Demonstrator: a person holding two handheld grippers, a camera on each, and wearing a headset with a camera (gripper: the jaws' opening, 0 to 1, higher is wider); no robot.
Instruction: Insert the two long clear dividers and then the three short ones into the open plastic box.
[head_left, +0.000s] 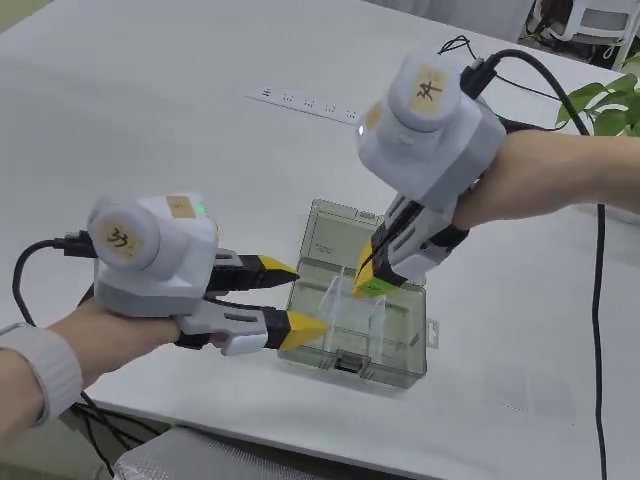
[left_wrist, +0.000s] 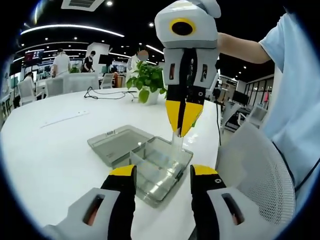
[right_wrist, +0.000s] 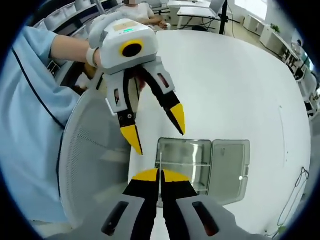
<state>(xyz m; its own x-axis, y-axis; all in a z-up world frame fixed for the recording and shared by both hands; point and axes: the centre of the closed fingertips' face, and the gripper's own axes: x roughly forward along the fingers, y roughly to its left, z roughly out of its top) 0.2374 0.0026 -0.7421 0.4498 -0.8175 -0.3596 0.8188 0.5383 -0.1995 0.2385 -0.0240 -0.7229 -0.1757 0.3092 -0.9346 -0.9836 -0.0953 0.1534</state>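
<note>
While the white table (head_left: 150, 120) is carrying the open plastic box (head_left: 395, 365) near its front edge, with the lid (head_left: 335, 235) lying flat behind the tray, the left gripper (head_left: 292, 297) is hovering just beside the tray's left end, its jaws spread wide and gripping nothing. The right gripper (head_left: 372, 280) is pointing down over the tray, its jaws pinching tightly on a clear divider (left_wrist: 176, 142), which is hanging upright and reaching down into the tray.

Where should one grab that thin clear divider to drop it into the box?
By its top edge, from above, jaws flat on both faces. The divider is a thin sheet standing upright in the box, as the right gripper holds it.
</note>
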